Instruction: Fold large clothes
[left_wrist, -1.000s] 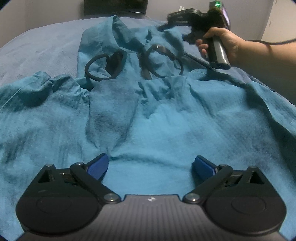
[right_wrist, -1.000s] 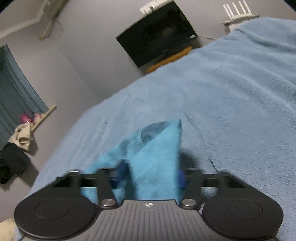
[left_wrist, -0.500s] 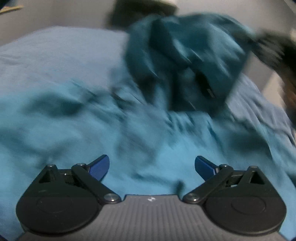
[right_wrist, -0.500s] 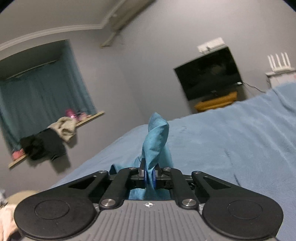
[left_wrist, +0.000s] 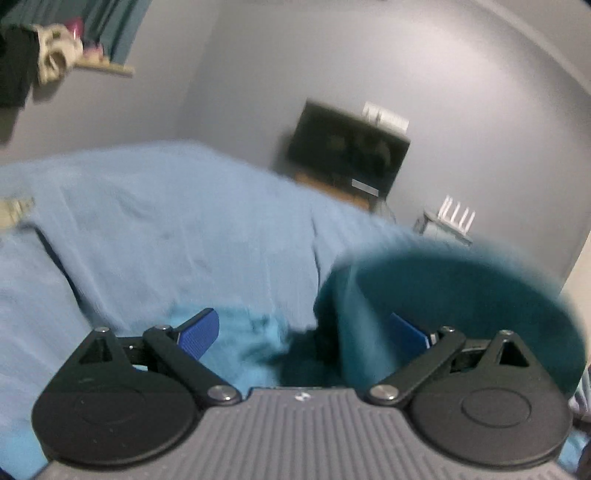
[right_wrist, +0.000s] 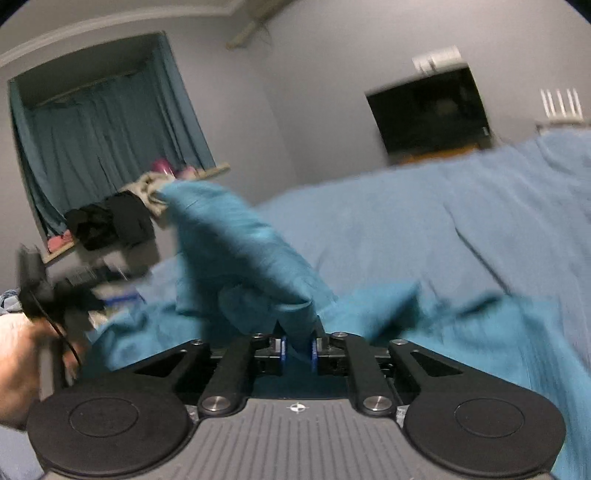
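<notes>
Our right gripper (right_wrist: 297, 349) clamped a soft, floppy teal garment (right_wrist: 236, 243); our left gripper's (left_wrist: 303, 332) fingers stood apart, garment between them.

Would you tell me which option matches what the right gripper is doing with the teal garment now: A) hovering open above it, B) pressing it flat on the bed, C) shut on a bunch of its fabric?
C: the right gripper has its blue pads closed on a bunched fold of the teal garment.
</notes>
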